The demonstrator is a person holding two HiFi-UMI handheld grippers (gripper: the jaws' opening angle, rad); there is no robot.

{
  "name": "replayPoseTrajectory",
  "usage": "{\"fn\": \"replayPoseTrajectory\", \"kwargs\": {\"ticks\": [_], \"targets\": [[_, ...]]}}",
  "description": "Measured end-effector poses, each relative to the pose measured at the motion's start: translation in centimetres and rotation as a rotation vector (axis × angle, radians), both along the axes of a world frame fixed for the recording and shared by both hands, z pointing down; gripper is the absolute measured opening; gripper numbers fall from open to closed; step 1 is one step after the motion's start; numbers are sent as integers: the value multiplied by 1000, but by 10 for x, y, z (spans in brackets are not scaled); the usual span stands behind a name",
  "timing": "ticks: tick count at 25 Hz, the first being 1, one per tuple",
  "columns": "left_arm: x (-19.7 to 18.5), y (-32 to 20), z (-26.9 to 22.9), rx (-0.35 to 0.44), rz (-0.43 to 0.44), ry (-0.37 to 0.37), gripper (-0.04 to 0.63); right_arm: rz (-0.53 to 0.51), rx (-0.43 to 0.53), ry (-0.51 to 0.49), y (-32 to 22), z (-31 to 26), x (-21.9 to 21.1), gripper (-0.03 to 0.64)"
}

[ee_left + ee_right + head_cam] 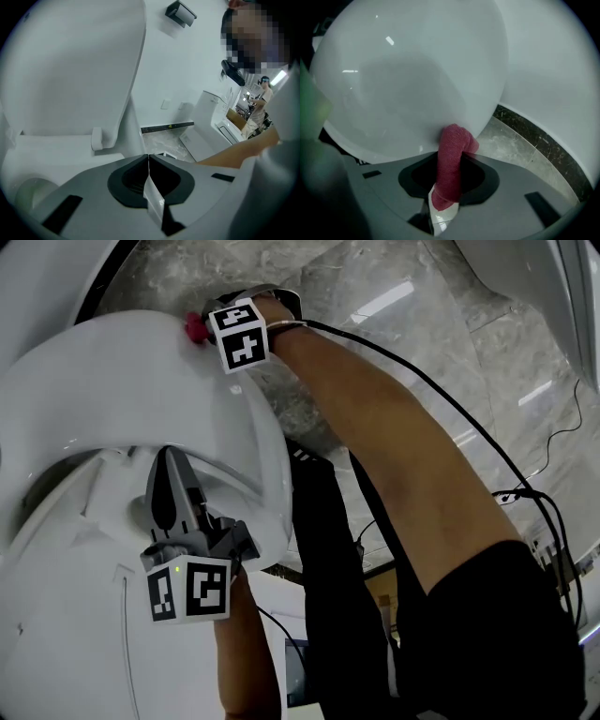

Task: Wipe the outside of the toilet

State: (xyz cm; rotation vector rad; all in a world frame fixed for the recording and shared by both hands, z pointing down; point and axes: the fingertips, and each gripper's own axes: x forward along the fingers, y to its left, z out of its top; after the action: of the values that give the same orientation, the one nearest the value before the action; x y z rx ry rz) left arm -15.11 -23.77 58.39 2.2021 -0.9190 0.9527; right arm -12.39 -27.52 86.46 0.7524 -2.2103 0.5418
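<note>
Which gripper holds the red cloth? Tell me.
The right gripper: its jaws are shut on the red cloth, which presses against the white outside of the toilet. The left gripper has its jaws together on nothing.

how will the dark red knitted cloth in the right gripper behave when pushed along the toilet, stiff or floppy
Probably floppy: the dark red knitted cloth bends over where it leaves the right gripper. Likely light and squashy, as its end presses against the glossy white toilet bowl. It should slide on that smooth surface.
</note>
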Motion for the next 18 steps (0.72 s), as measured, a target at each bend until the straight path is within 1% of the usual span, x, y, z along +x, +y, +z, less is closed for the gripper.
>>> {"fn": "replayPoseTrajectory", "kwargs": {"ticks": [3,5,9,12,16,18], "targets": [[2,2,-12,-17,-8,33,20,-58,-20,7,26,13,-11,127],[0,3,-14,-13,4,28,20,-55,-52,-5,48,25,-19,127],[-6,3,-8,-10,26,6,20,3,-115,-47,88,43,-45,127],[-5,3,-8,6,38,4,20,13,-171,-67,122,55,-63,126],[-9,11,-7,9,50,10,19,99,-245,-103,165,68,-92,126],[-11,16,-5,14,67,9,20,95,-272,-107,185,75,-103,126]]}}
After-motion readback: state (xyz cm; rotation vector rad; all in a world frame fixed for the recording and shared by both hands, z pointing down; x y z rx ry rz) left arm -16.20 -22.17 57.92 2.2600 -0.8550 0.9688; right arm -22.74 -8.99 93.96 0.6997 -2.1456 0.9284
